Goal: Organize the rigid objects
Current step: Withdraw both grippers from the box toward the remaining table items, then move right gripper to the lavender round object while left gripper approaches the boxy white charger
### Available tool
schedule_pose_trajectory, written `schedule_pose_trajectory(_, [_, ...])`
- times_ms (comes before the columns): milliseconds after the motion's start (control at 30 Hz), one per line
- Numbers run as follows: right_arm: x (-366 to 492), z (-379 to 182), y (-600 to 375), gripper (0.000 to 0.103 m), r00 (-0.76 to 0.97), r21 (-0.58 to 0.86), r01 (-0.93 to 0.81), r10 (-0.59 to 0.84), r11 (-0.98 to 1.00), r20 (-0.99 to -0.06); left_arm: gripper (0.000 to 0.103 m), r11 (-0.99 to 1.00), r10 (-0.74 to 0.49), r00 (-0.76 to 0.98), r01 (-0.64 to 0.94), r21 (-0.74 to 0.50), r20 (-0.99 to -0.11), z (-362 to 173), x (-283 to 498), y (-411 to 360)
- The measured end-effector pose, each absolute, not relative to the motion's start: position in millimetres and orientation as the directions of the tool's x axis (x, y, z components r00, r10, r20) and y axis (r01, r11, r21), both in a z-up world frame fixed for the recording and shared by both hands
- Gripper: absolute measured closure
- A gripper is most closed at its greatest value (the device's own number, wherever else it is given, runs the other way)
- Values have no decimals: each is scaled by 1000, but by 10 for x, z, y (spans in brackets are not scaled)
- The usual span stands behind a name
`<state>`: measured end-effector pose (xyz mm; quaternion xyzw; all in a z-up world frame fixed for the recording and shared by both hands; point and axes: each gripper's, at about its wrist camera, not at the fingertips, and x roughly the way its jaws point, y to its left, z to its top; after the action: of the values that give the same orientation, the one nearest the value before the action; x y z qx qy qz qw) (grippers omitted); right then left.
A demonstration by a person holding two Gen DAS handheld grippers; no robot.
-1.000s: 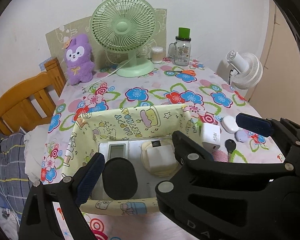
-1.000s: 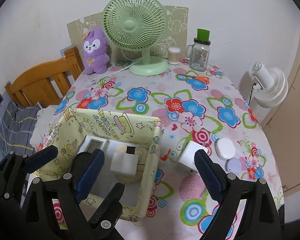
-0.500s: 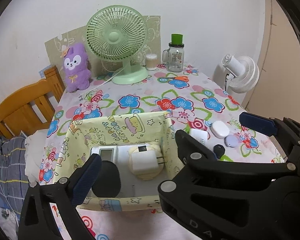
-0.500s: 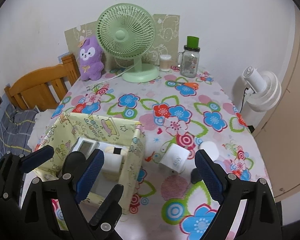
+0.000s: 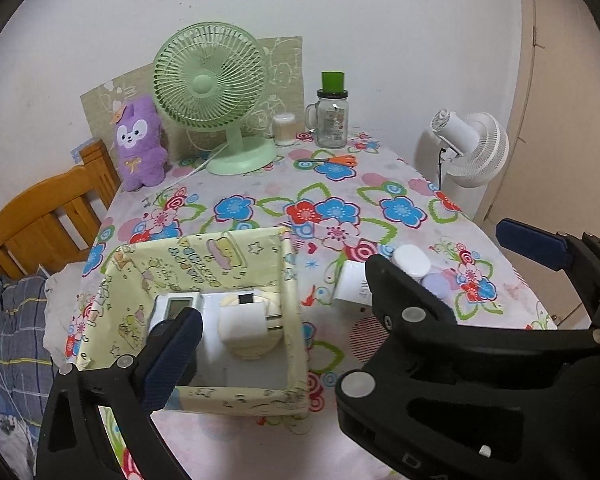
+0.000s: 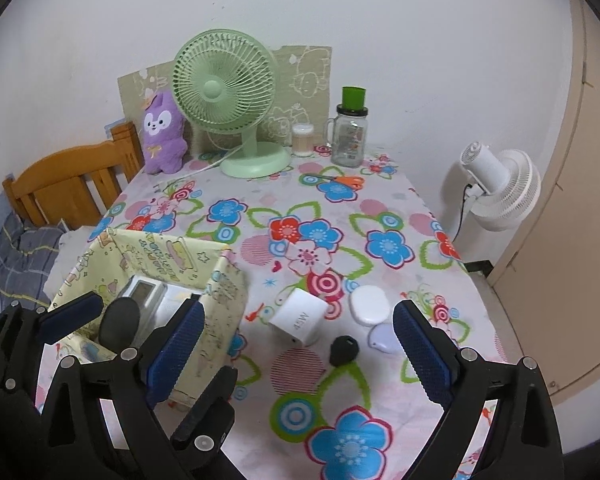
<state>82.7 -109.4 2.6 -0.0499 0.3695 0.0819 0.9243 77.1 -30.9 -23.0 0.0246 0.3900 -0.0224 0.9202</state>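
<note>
Both grippers stand farther back from the table than a second ago, so more of the flowered tablecloth [image 6: 384,208] shows and the box sits smaller in view.

Left gripper [image 5: 348,288], one: black frame, blue pads, jaws spread wide after just opening further, nothing between them; it hovers over the near edge of the box. Right gripper [image 6: 296,344], one: same build, jaws wide and just opened further, nothing gripped; it hovers above the loose items on the cloth.

Pale yellow cartoon-print fabric box [image 5: 204,258], one: open top, on the left near part of the table. Contents counted: one white digital device with a grey screen [image 5: 174,306], one white cube-shaped charger [image 5: 242,318] lying on one round cream disc [image 5: 256,350], one black oval object [image 6: 120,326].

Loose on the cloth right of the box, counted: one white block charger with printed lettering [image 6: 300,316], one small black fob [image 6: 344,350], one white rounded case [image 6: 370,304], one lilac rounded case [image 6: 382,338] touching it.

Far end of the table: one green desk fan [image 6: 226,100], one purple plush toy [image 6: 162,138], one glass jar mug with a green lid [image 6: 350,132], one small clear tub [image 6: 303,140], one pair of orange-handled scissors [image 6: 342,179].

Beyond the table: one white standing fan [image 6: 500,184], one wooden headboard [image 6: 68,184].
</note>
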Motion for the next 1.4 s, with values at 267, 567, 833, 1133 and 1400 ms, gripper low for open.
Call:
schedule_pose_trajectory(267, [759, 46, -1354, 2, 733, -27, -167, 106, 986, -672, 0, 998, -19, 712, 60, 34, -702, -225, 757, -525])
schedule_pose_trajectory(567, [757, -24, -1596, 2, 715, -3, -150, 107, 989, -691, 0, 997, -11, 741, 60, 50, -671, -249, 727, -739])
schedule_pose_trajectory(833, [772, -74, -1741, 2, 723, -23, -139, 86, 990, -685, 0, 996, -24, 731, 79, 50, -682, -330, 770, -902])
schedule_pose_trajectory(1133, [858, -214, -1929, 2, 690, 1, -131, 91, 991, -718, 0, 995, -16, 721, 77, 57, -693, -462, 848, -1051])
schedule_pose_trajectory(1400, [931, -355, -2066, 2, 674, 4, -117, 82, 993, -734, 0, 996, -33, 706, 82, 35, -708, -606, 942, -1166])
